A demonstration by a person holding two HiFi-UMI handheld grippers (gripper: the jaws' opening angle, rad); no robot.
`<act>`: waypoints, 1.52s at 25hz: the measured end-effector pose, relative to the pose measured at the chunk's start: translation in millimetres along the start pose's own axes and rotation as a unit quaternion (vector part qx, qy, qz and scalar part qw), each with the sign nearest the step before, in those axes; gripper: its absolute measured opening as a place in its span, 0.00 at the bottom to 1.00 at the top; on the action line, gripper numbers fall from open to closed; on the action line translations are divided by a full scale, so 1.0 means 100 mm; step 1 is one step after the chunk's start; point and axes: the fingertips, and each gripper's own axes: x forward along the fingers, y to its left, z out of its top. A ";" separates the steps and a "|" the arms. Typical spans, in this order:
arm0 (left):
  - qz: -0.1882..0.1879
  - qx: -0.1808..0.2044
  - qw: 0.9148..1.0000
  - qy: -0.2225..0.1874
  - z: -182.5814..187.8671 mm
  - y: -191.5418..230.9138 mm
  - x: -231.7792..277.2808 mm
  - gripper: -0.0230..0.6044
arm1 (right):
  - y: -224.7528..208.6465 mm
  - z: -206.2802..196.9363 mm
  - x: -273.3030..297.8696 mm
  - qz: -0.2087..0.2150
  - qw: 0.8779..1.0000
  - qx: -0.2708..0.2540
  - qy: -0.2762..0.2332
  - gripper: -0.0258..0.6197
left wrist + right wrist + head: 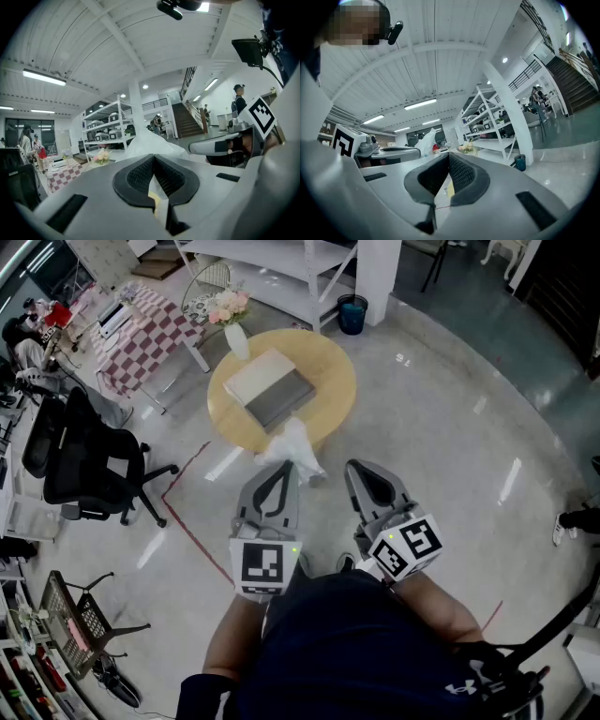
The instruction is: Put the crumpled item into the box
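Note:
A crumpled white plastic item (292, 444) hangs at the tip of my left gripper (281, 468), just in front of the near edge of a round wooden table (333, 381). A flat beige and grey box (269, 388) lies closed on that table. In the left gripper view the jaws of the left gripper (153, 157) are shut, with the white item (150, 143) rising just beyond them. My right gripper (361, 468) is beside it, to the right, jaws shut and empty (449, 154). Both grippers are held over the floor, short of the table.
A white vase with flowers (234, 329) stands at the table's far edge. A black office chair (80, 460) is to the left, a checkered table (141, 334) beyond it. White shelving (281, 268) and a blue bin (352, 313) stand behind. A wire basket (80, 624) sits lower left.

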 end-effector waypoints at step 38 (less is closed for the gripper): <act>0.025 0.001 0.999 0.023 -0.17 -0.07 -0.24 0.06 | 0.19 -0.09 -0.31 0.018 1.000 -0.009 -0.002 0.05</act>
